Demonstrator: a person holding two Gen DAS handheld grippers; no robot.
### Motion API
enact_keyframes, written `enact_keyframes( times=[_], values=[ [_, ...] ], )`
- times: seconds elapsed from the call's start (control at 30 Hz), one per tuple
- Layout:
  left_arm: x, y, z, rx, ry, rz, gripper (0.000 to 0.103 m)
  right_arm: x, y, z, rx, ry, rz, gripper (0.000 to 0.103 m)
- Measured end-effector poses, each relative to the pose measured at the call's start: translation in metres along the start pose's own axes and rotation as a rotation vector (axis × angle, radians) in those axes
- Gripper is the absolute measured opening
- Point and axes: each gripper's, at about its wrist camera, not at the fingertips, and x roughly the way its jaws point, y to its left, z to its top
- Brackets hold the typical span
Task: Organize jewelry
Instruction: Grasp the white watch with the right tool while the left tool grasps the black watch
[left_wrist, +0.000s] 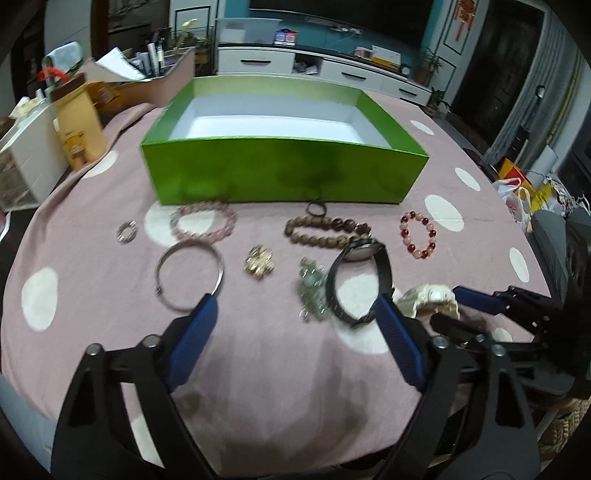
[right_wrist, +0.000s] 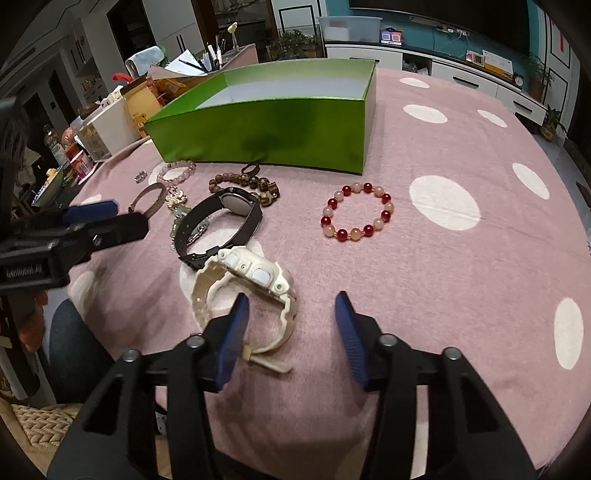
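An open green box (left_wrist: 284, 173) (right_wrist: 266, 129) with a white inside stands at the back of the table. In front of it lie a silver bangle (left_wrist: 190, 277), a pink bead bracelet (left_wrist: 203, 221), a small ring (left_wrist: 126, 230), a gold brooch (left_wrist: 259, 261), a green charm (left_wrist: 312, 290), brown beads (left_wrist: 325, 229), a black watch (left_wrist: 360, 280) (right_wrist: 221, 225), a red-and-pink bracelet (left_wrist: 418, 234) (right_wrist: 356, 211) and a white watch (left_wrist: 430, 297) (right_wrist: 251, 295). My left gripper (left_wrist: 295, 317) is open above the charm. My right gripper (right_wrist: 291, 310) is open, over the white watch's strap.
The table has a pink cloth with white dots (right_wrist: 461, 277). A yellow bag (left_wrist: 79, 125), white drawers (left_wrist: 22, 155) and clutter crowd the left edge. A TV cabinet (left_wrist: 332, 70) stands behind. Plastic bags (left_wrist: 517, 195) lie at the right.
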Motion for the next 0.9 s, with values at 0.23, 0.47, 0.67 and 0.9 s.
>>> enact_keyframes(
  times=[0.23, 0.47, 0.67, 0.9],
  values=[
    [0.023, -0.014, 0.021, 0.084, 0.03, -0.042, 0.052, 0.008, 0.001, 0.0, -0.045, -0.02, -0.019, 0.018],
    [0.042, -0.02, 0.031, 0.149, 0.097, -0.08, 0.036, 0.006, -0.009, 0.003, -0.028, -0.05, -0.041, 0.015],
    [0.057, -0.028, 0.036, 0.215, 0.159, -0.095, 0.031, 0.003, -0.015, 0.005, -0.009, -0.067, -0.046, 0.015],
    [0.074, -0.037, 0.035, 0.269, 0.221, -0.062, 0.007, -0.005, -0.017, 0.008, 0.0, -0.092, -0.054, 0.015]
  ],
)
